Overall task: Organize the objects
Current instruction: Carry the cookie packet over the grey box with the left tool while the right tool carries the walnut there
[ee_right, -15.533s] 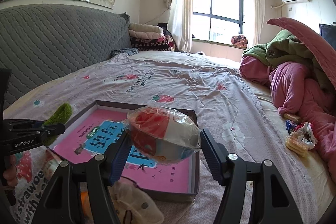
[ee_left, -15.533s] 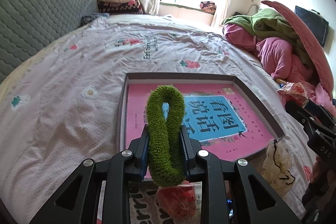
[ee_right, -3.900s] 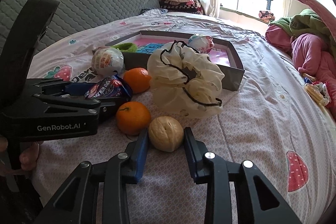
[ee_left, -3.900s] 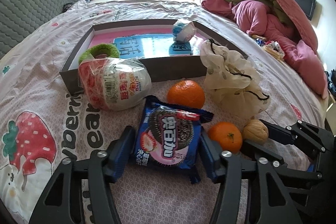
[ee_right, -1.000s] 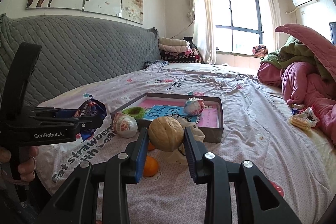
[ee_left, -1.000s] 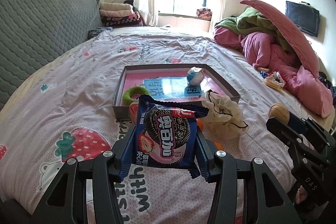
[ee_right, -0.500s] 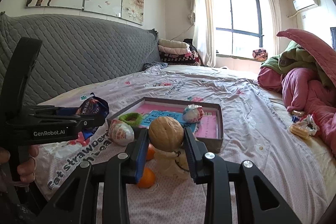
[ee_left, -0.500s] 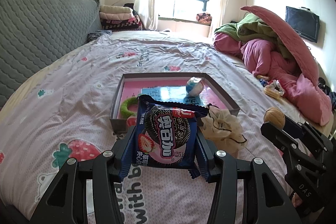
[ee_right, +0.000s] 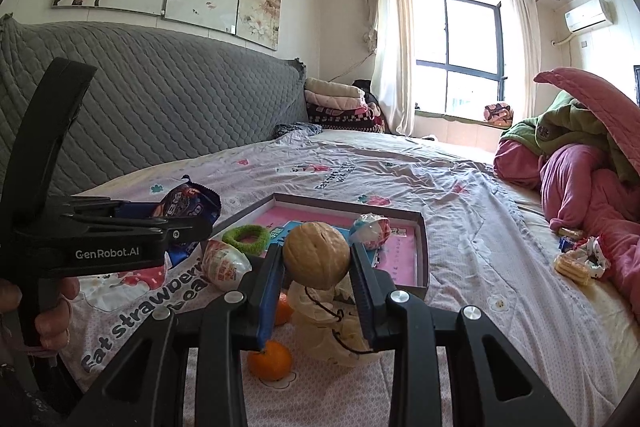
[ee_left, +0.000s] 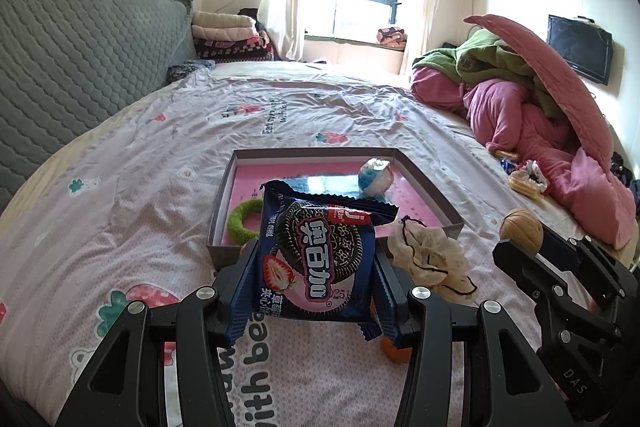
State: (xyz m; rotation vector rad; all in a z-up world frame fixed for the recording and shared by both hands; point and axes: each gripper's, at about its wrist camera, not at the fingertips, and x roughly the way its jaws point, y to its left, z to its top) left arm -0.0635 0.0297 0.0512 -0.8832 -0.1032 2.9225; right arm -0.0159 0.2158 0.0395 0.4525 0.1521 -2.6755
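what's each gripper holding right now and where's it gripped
Left gripper: cookie packet, clamped by its two side edges. Right gripper: walnut, pinched across its middle.

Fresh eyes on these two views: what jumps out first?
The blue cookie packet clamped in the left tongs fills the centre of the left view, raised above the bedspread. In the right view, a walnut is pinched in the right tongs. Behind both sits the shallow pink-lined box holding a green ring and a wrapped toy egg.

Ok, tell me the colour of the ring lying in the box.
Green, a fuzzy ring; the right wrist view shows it best.
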